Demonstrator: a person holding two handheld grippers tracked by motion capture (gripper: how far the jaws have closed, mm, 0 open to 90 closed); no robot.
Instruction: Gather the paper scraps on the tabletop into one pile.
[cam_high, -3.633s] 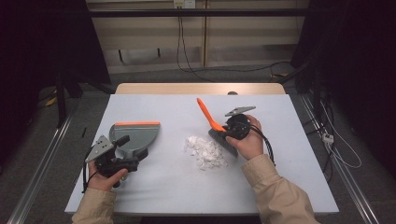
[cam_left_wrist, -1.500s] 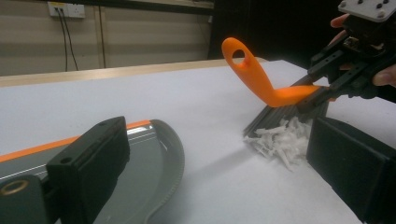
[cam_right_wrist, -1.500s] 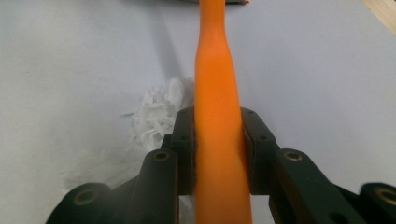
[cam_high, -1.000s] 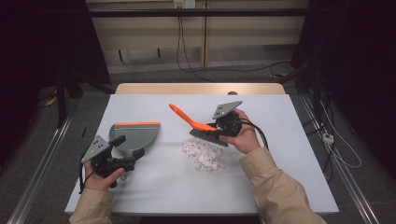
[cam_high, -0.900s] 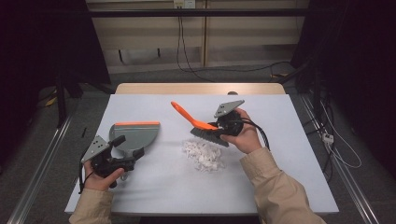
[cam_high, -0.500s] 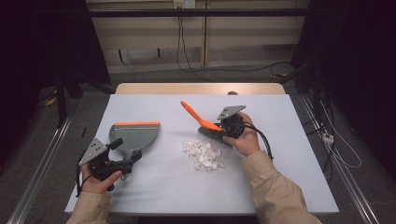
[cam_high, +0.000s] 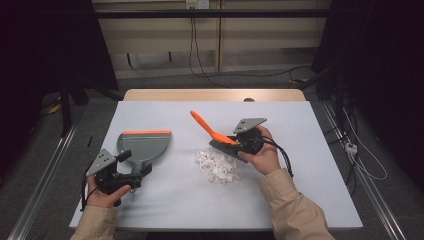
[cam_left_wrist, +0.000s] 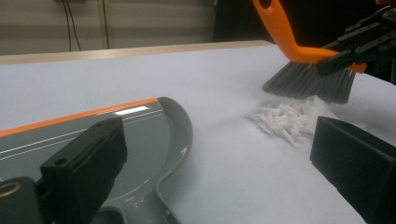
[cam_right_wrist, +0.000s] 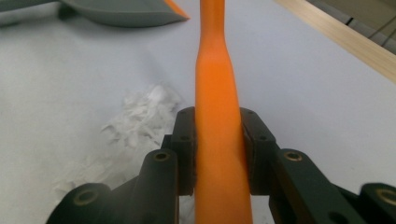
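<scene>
Brush (cam_high: 215, 135) in our right gripper (cam_high: 239, 144) stood bristles-down at the far edge of the white scraps (cam_high: 217, 166), angled to push them toward the dustpan (cam_high: 142, 145) on the tabletop (cam_high: 310, 165). From the left gripper view, our left gripper (cam_left_wrist: 219, 163) held its jaws wide apart around nothing, just behind the dustpan's handle, ready to steady it. From the right gripper view, both jaws clamped the orange handle (cam_right_wrist: 217, 121). We read no writing anywhere.

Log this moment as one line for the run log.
right tongs: shut on brush | bristles over paper scraps | left tongs: open at dustpan handle | dustpan flat on table
</scene>
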